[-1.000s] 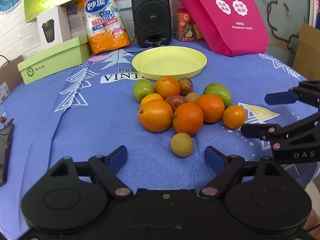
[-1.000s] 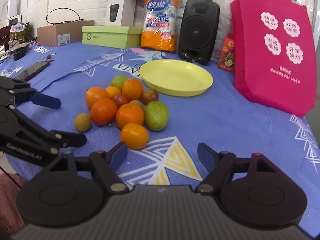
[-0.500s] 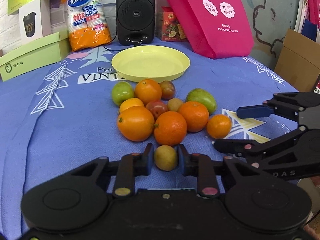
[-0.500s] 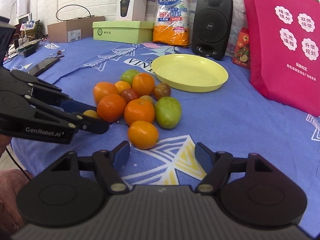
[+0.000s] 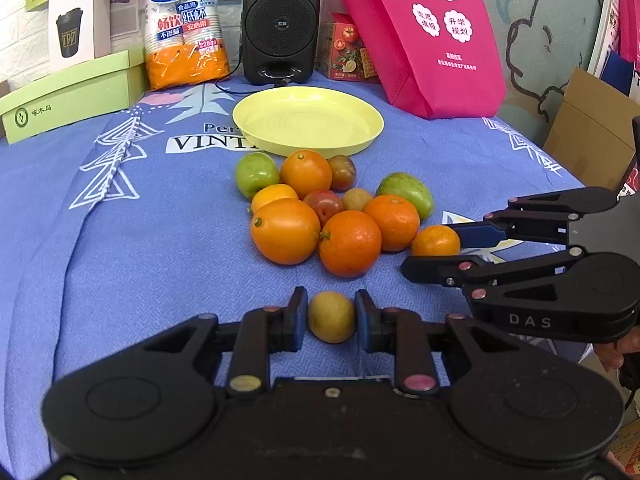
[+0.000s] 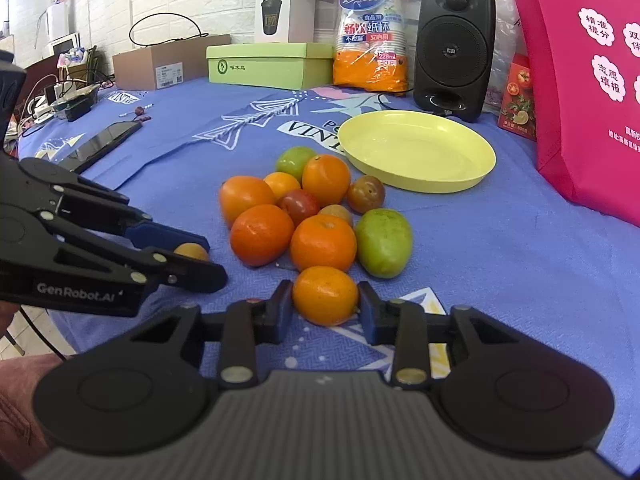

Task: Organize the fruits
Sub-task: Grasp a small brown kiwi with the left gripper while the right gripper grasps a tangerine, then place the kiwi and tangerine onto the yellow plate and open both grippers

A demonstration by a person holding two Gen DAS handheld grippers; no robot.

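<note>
A pile of oranges, green fruits and small dark fruits [image 5: 332, 208] lies on the blue cloth in front of an empty yellow plate [image 5: 308, 120]. My left gripper [image 5: 331, 316] is shut on a small yellow-brown fruit [image 5: 331, 317] at the near edge of the pile. My right gripper [image 6: 325, 304] is shut on a small orange [image 6: 325, 295] at the pile's right end. The plate also shows in the right wrist view [image 6: 416, 152]. Each gripper shows in the other's view, the right [image 5: 432, 252] and the left [image 6: 200, 256].
A black speaker [image 5: 280, 20], an orange pack of paper cups [image 5: 182, 28], a green box [image 5: 68, 92] and a pink bag [image 5: 424, 28] stand behind the plate. A phone [image 6: 104, 144] lies on the cloth at the left. A cardboard box [image 5: 592, 132] stands off the right edge.
My left gripper closed on the small yellow-brown fruit. My right gripper moved forward to the small orange and closed on it.
</note>
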